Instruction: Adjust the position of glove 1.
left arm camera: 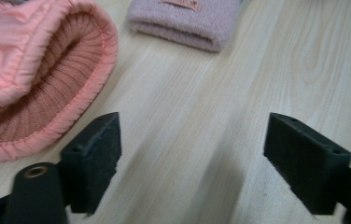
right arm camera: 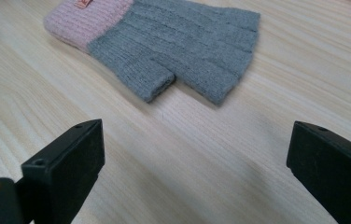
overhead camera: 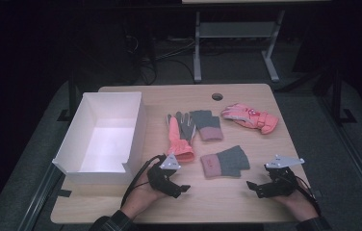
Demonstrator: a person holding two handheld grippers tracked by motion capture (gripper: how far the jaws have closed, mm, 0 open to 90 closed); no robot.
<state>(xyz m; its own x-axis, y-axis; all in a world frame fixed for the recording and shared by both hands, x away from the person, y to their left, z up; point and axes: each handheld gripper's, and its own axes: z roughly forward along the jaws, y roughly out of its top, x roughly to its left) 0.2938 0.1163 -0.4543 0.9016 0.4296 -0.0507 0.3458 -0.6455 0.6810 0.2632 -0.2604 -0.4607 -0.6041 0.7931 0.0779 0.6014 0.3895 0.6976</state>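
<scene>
Four gloves lie on the wooden table (overhead camera: pixel 246 202). A grey knit fingerless glove with a pink cuff (overhead camera: pixel 225 162) (right arm camera: pixel 173 42) lies near the middle front. Its twin (overhead camera: pixel 206 124) lies farther back. A coral and grey padded glove (overhead camera: pixel 180 136) has its ribbed cuff (left arm camera: pixel 33 84) nearest me. A pink padded glove (overhead camera: pixel 250 117) rests at the back right. My left gripper (overhead camera: pixel 181 189) (left arm camera: pixel 190 158) rests open on the table in front of the coral cuff, holding nothing. My right gripper (overhead camera: pixel 253 186) (right arm camera: pixel 194 172) stands open to the right of the near knit glove, jaws empty.
An empty white box (overhead camera: pixel 103 137) stands at the table's left side, overhanging the edge slightly. A round cable hole (overhead camera: pixel 217 96) sits at the back middle. Bare wood lies along the front edge between my hands. Another table's legs (overhead camera: pixel 197 53) stand beyond on the dark floor.
</scene>
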